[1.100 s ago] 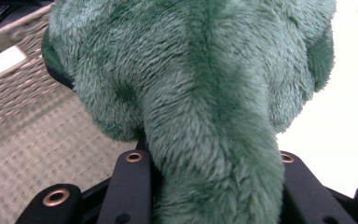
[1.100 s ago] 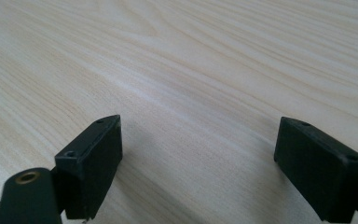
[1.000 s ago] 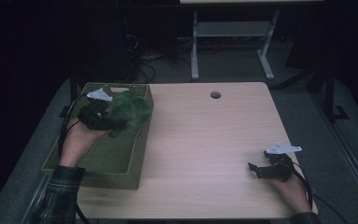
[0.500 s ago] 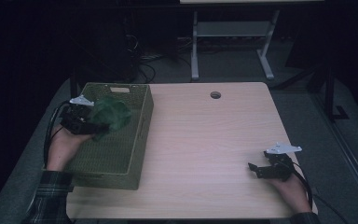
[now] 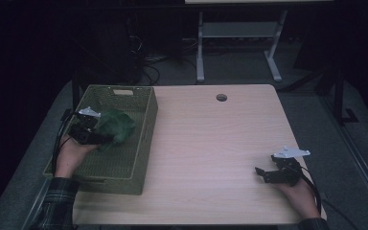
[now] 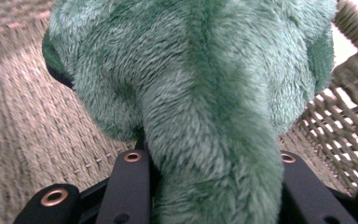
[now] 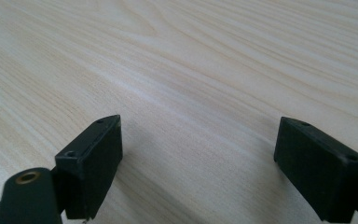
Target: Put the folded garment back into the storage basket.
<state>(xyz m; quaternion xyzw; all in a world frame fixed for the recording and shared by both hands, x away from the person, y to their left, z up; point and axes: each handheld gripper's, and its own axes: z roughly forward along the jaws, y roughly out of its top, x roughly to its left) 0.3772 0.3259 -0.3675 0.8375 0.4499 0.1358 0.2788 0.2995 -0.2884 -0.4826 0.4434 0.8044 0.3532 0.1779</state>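
Green plush fills my left gripper view: the soft toy is pinched between the two black jaws of my left hand-held gripper, the fur bulging out around them, so the grip is a squeeze on a thick fold of a thing that gives. From the high view the toy sits inside the woven basket at the left side of the desk, toward its left wall and roughly midway along it, with the weave of the basket floor close beneath it in the left gripper view. I cannot tell whether the plush already rests on that floor or hangs just above it. I judge this to be the placing step, the toy carried low into the basket so that it can be let go without tumbling over the rim. My right hand-held gripper lies near the right front corner of the desk, well apart from the basket, its jaws wide and empty over bare wood; I read it as parked out of the way while the left does the work.
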